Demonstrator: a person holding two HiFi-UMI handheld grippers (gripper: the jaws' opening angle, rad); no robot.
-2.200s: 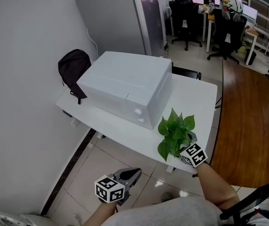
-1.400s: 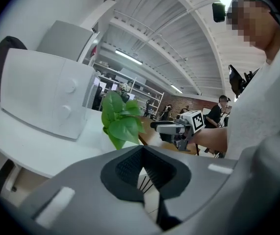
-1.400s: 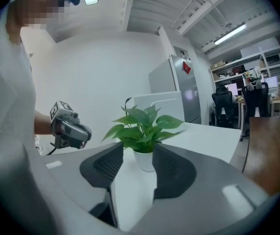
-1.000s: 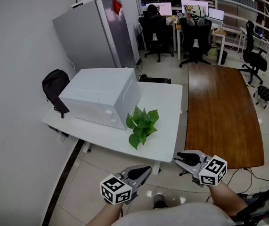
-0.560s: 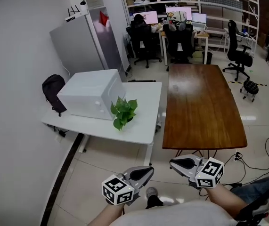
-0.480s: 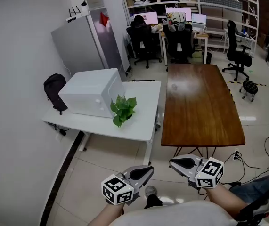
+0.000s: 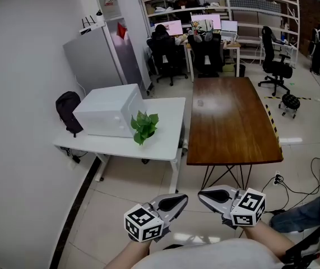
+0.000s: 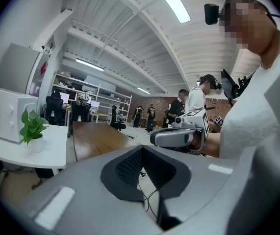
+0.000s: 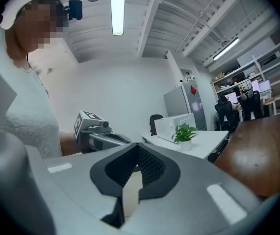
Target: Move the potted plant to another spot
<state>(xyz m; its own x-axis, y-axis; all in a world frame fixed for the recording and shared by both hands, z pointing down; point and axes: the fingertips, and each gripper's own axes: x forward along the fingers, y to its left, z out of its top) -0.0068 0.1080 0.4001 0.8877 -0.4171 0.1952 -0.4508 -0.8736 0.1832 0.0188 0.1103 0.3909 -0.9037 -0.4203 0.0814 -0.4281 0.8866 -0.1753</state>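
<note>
Both of your claws sit low at 6 o'clock in the head view, well apart from the work. Your left claw (image 7: 182, 199) has its jaws pressed together with nothing between them, and its tip points toward 2 o'clock. Your right claw (image 7: 203, 194) is also pressed together and empty, with its tip pointing toward 10 o'clock. The two tips are near each other but do not touch.

The potted plant (image 7: 144, 127) is far ahead of you, at about 11 o'clock from the claws. It stands upright on the white surface (image 7: 168, 139), and neither claw is touching it. The plant is just beside the white boxy appliance (image 7: 110, 110), at that appliance's 4 o'clock, and its green leaves overlap the appliance's front right corner.

At 3 o'clock from the white surface, a long brown wooden table (image 7: 227, 122) stands beside it. A black bag (image 7: 69, 106) hangs at the appliance's 9 o'clock, against the wall. At the appliance's 12 o'clock, a tall grey cabinet (image 7: 92, 55) stands against the wall.

In your right gripper view, the plant appears at 2 o'clock, beyond the closed jaws.
</note>
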